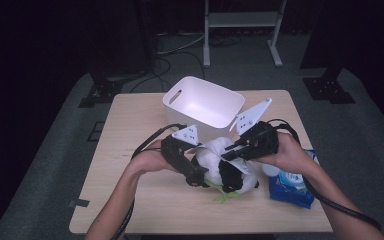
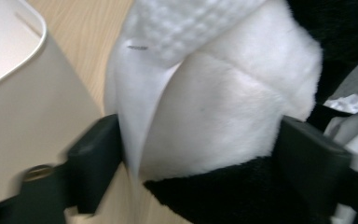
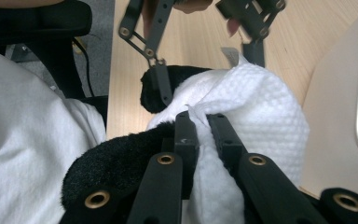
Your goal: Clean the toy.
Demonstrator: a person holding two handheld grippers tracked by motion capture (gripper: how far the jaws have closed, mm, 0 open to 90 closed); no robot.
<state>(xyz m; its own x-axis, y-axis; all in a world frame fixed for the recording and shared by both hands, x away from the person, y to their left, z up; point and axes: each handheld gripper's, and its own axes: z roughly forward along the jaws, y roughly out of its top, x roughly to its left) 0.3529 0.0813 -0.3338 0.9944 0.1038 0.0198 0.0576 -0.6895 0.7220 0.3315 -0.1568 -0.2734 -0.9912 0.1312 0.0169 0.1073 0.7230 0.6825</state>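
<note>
A black and white plush panda (image 1: 230, 176) with a green leaf (image 1: 224, 196) lies on the wooden table (image 1: 140, 125), in front of a white bin (image 1: 203, 102). A white textured wipe (image 3: 261, 107) is draped over its top. My right gripper (image 3: 203, 123) is shut on a fold of that wipe, coming in from the right (image 1: 227, 152). My left gripper (image 2: 200, 154) straddles the panda's white body (image 2: 223, 116), with both pads against the fur. In the right gripper view, the left gripper (image 3: 205, 65) reaches down over the far side of the toy.
A blue pack of wipes (image 1: 291, 187) lies by the right forearm near the table's right edge. The bin's wall (image 2: 18, 107) stands close beside the left jaw. The person's white shirt (image 3: 28, 140) and a black chair (image 3: 51, 28) are at the table's near side.
</note>
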